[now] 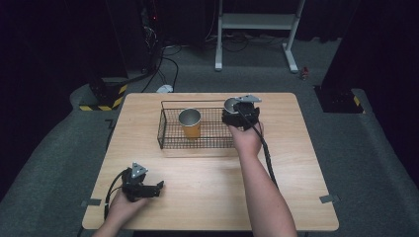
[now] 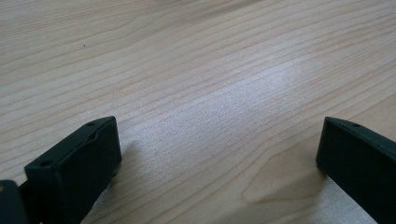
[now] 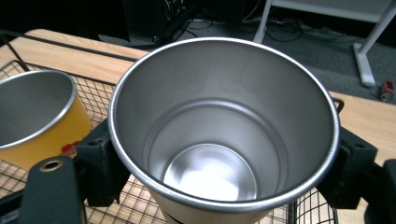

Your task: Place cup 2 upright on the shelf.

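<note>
My right gripper (image 1: 236,114) is shut on a steel cup (image 1: 230,104), held upright over the right end of a black wire basket (image 1: 197,146). In the right gripper view the steel cup (image 3: 224,126) sits empty between the two jaws of that gripper (image 3: 224,158), just above the basket's mesh (image 3: 135,205). A yellow cup (image 1: 189,123) with a steel inside stands upright in the basket's middle, to the left of the held cup; the yellow cup (image 3: 37,116) is apart from it. My left gripper (image 1: 157,187) rests open on the table's front left, nothing between its jaws (image 2: 217,140).
The wooden table (image 1: 207,182) has bare room in front of the basket and to its right. Past the far edge lie grey carpet, cables and a white stand's legs (image 1: 290,54). A cable trails from the right gripper along the forearm (image 1: 269,163).
</note>
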A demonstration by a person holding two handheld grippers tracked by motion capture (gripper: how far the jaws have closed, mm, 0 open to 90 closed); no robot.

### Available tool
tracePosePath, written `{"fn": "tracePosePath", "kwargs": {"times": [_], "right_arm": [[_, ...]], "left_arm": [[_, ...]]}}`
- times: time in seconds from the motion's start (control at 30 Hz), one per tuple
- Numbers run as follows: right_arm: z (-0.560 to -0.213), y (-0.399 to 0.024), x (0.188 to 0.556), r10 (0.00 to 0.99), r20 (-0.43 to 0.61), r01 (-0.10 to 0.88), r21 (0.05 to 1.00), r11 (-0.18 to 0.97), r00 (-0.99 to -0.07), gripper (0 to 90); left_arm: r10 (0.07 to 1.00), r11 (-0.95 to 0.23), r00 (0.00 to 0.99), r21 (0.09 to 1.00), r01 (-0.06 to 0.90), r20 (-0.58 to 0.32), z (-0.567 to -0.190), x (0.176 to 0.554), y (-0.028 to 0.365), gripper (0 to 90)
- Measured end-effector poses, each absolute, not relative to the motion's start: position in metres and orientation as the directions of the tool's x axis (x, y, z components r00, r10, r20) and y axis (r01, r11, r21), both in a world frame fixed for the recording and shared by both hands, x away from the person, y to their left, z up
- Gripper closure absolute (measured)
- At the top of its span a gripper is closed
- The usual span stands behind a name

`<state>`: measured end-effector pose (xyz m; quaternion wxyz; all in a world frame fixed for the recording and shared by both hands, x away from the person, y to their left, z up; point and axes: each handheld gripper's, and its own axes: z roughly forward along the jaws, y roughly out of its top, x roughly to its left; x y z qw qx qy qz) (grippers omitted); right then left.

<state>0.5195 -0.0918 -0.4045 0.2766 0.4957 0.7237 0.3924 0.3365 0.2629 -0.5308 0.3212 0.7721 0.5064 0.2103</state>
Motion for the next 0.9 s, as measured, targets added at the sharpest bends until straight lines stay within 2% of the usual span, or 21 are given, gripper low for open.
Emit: {"fn": "tracePosePath", "kwargs": {"times": [0.9], "right_arm": [[-0.452,-0.078,0.549,0.942,-0.002,0.64,0.733,0.23,-0.336,18.4]], "left_arm": [[0.917,-0.282,0.399,0.709,0.647,0.001,-0.531,0.337,0.263,0.2]]}}
